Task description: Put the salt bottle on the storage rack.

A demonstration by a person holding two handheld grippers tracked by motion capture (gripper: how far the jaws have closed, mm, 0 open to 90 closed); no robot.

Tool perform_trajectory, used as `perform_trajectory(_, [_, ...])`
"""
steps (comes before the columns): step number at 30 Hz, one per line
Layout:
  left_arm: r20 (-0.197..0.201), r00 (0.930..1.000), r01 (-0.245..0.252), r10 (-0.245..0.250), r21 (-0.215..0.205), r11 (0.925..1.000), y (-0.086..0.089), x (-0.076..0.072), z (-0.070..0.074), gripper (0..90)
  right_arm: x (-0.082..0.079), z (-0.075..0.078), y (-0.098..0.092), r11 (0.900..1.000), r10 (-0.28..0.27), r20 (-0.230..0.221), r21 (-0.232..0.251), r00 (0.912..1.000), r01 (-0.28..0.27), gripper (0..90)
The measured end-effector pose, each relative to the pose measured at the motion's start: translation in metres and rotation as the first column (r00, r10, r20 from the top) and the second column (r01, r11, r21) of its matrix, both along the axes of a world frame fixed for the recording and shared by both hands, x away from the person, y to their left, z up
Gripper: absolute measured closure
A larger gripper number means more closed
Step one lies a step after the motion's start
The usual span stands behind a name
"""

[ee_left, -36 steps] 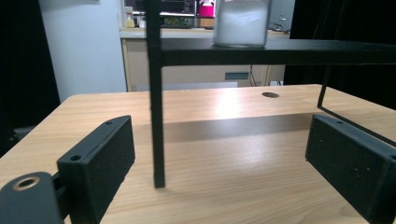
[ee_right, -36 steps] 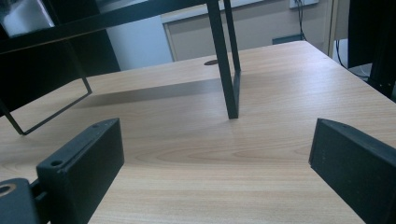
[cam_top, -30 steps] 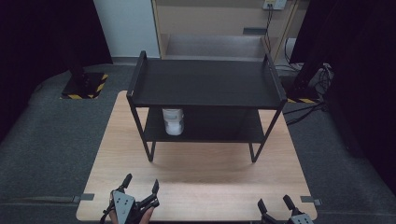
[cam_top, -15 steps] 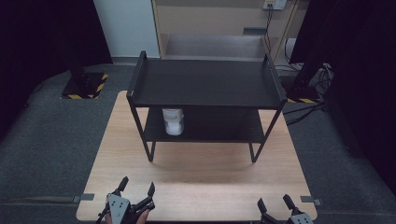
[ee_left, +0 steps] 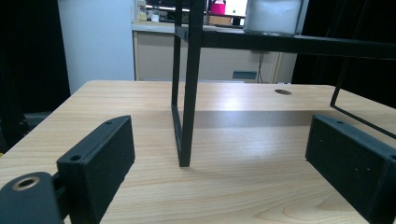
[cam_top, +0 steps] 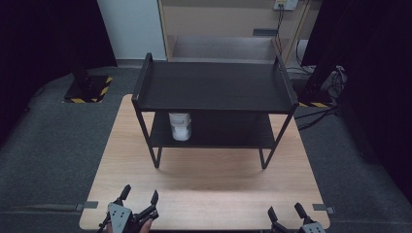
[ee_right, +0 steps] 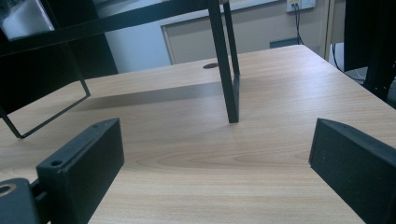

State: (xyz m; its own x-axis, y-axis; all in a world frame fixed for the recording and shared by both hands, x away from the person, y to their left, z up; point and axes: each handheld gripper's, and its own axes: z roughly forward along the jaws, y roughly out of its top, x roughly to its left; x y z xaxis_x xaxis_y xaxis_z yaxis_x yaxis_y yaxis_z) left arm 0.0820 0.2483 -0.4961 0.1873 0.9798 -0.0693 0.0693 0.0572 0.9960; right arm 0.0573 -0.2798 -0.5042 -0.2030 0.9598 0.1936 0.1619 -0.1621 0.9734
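Observation:
A black two-tier metal shelf (cam_top: 214,87) stands on the wooden table (cam_top: 209,184). On its lower tier, toward the left, sits a white jar (cam_top: 180,126); the jar (ee_left: 273,16) appears at the top of the left gripper view. My left gripper (cam_top: 140,195) is at the table's front left edge, open, with nothing between its jaws. At the front right edge my right gripper (cam_top: 286,211) is open and empty too. The shelf's front left leg (ee_left: 187,93) rises ahead of the left gripper, and its front right leg (ee_right: 226,65) ahead of the right one.
Grey carpet surrounds the table. A wooden cabinet (cam_top: 228,29) stands behind the shelf, with cables (cam_top: 316,111) on the floor at the right. A black stand with a yellow-striped base (cam_top: 87,90) is at the back left. A round hole (ee_left: 282,92) marks the tabletop.
My left gripper has drawn back slightly toward the table's front edge. The right gripper has barely moved.

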Motion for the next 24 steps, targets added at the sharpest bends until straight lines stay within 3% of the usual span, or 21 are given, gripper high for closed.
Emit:
perform_trajectory(16, [0.003,1.0000,0.006,-0.006,-0.005,1.0000,0.000,0.000,0.001,7.1,0.003,0.000,0.000,1.000,0.005,-0.004,0.005,1.0000,-0.005,3.4])
perform_trajectory(24, [0.014,0.9999,0.005,-0.005,-0.013,0.9999,0.000,-0.009,0.006,7.1,-0.012,0.005,-0.003,1.000,-0.003,0.029,0.013,0.9996,0.003,3.3])
